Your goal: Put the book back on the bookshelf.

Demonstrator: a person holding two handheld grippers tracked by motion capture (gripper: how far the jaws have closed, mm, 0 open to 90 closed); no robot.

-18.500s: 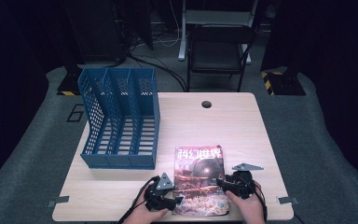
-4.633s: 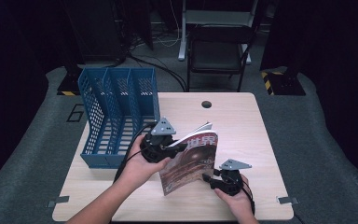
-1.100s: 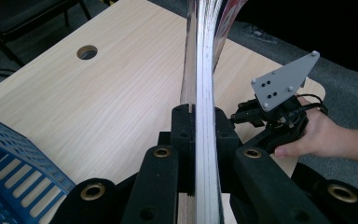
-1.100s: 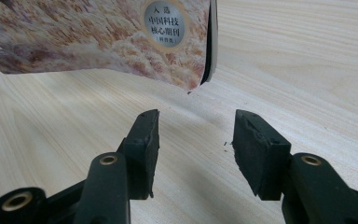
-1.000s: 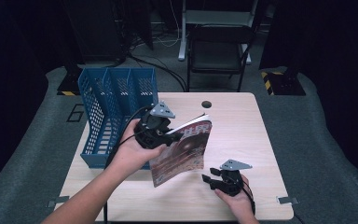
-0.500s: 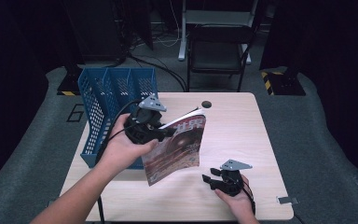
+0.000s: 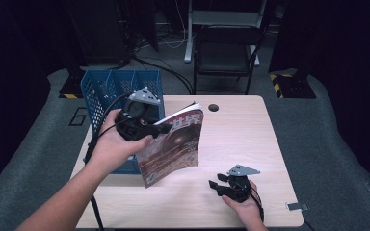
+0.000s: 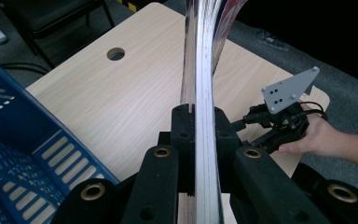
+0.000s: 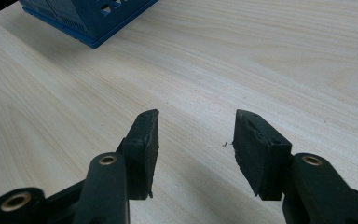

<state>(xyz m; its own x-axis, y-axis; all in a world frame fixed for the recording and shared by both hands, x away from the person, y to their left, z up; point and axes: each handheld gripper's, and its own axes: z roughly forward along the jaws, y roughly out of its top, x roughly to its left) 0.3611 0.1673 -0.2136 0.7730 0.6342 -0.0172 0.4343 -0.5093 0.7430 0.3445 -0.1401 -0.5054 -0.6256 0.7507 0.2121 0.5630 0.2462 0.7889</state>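
Note:
A magazine (image 7: 173,147) with a dark red cover hangs upright in the air over the left half of the wooden table (image 7: 250,139). My left gripper (image 7: 160,126) is shut on its upper spine edge, just in front of the blue file rack (image 7: 107,91). In the left gripper view the jaws pinch the magazine's page edges (image 8: 199,70) at the left gripper (image 8: 199,119). My right gripper (image 7: 216,186) rests low at the table's front right, open. The right gripper (image 9: 196,135) has nothing between its jaws above the bare wood.
The blue file rack (image 8: 9,140) has three slots and stands at the table's left rear; its corner (image 9: 88,18) lies ahead of the right gripper. A round cable hole (image 7: 214,107) is near the far edge. A black chair (image 7: 226,48) stands behind the table.
My left hand has lifted the magazine higher and carried it left, toward the file rack. The right gripper has stayed in place, still open.

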